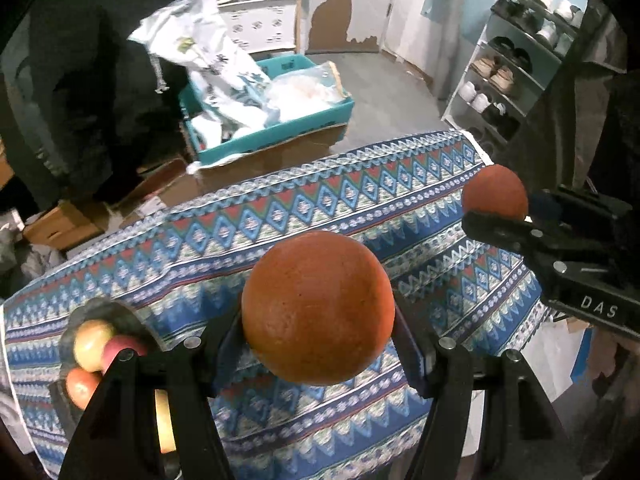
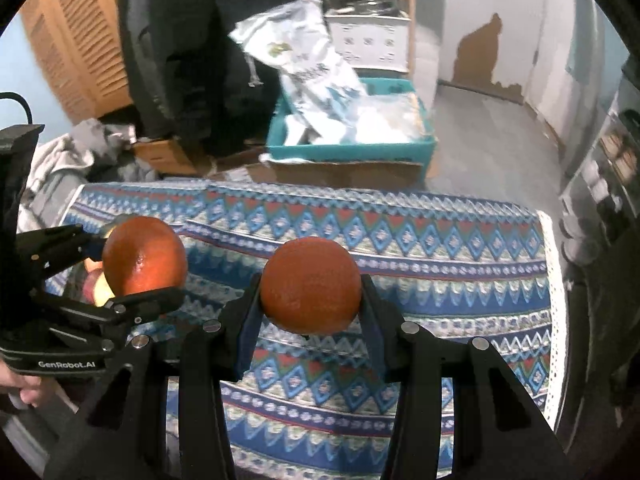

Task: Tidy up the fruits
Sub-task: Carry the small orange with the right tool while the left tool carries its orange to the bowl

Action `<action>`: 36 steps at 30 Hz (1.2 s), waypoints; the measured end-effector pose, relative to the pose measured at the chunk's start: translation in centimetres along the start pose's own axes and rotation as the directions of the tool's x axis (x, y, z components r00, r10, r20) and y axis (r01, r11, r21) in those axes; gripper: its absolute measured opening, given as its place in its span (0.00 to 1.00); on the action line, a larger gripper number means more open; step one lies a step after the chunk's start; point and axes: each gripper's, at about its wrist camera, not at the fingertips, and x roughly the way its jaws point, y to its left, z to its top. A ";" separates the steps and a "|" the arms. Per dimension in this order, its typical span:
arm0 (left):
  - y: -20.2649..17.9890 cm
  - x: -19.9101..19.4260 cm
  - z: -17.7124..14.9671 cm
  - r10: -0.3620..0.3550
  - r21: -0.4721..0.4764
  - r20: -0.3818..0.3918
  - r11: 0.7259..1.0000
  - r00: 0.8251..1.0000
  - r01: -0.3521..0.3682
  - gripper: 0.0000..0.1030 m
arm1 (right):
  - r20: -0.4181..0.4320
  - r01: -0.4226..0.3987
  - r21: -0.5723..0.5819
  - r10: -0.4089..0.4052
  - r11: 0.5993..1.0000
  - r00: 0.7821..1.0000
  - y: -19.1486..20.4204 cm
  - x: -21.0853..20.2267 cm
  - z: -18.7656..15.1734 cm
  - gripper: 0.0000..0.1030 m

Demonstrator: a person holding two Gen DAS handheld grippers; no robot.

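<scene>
Jaws of left gripper (image 1: 319, 334) and right gripper (image 2: 311, 307) each clamp round dimpled orange.

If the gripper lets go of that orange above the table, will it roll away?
Probably. The orange in the left gripper looks round all over, so it would likely roll on the patterned cloth. Its dimpled skin probably helps the jaws hold it. It looks firm, not squashed by them.
</scene>
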 end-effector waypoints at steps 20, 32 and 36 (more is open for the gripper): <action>10.3 -5.2 -7.0 0.061 -0.145 0.037 0.988 0.997 -0.055 0.66 | -0.022 -0.089 -0.158 0.086 0.983 0.996 11.5 1.3 2.7 0.44; 15.7 -6.4 -10.2 0.080 -0.224 0.028 0.972 0.996 -0.072 0.66 | -0.077 -0.162 -0.214 0.148 0.963 0.986 17.4 4.4 3.6 0.44; 17.7 -6.3 -11.3 0.091 -0.261 0.016 0.962 0.996 -0.084 0.66 | -0.108 -0.189 -0.214 0.169 0.958 0.980 18.9 6.1 3.9 0.44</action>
